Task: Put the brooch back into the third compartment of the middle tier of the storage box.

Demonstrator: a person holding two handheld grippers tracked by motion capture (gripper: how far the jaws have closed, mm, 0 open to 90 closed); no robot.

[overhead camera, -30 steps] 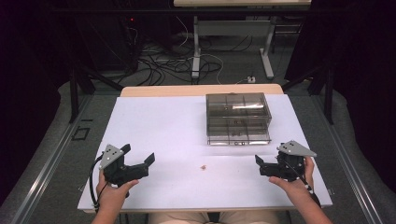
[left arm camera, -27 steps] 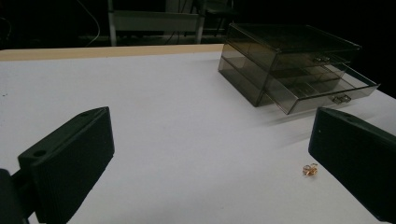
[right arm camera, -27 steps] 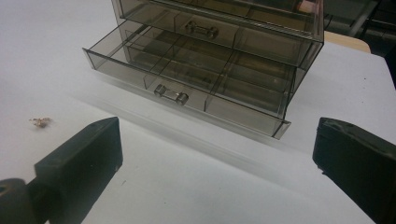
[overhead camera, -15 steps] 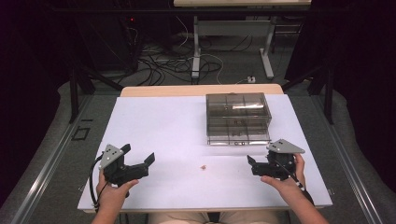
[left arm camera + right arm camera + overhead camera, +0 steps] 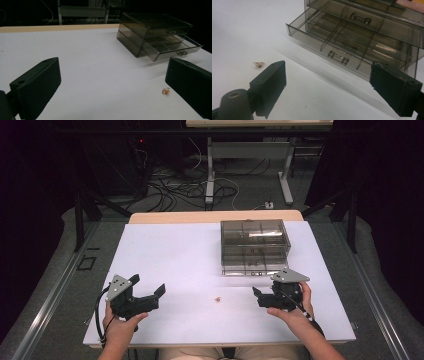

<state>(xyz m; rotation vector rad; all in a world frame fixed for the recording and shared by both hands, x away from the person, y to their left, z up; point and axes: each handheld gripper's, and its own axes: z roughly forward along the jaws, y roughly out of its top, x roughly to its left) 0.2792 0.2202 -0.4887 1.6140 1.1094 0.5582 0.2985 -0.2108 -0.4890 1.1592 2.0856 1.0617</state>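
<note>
A tiny gold-coloured metal trinket (image 5: 217, 299) lies on the white tabletop (image 5: 175, 255) between the two hand-held grippers, apart from both. The left gripper (image 5: 147, 296) rests to its left with jaws spread wide and empty; in the left gripper view the trinket (image 5: 165, 91) sits just beside the right-hand jaw. The right gripper (image 5: 257, 296) also stands spread and empty. Just beyond the right gripper sits a smoky transparent plastic drawer box (image 5: 254, 245), its bottom drawer (image 5: 329, 37) pulled out.
</note>
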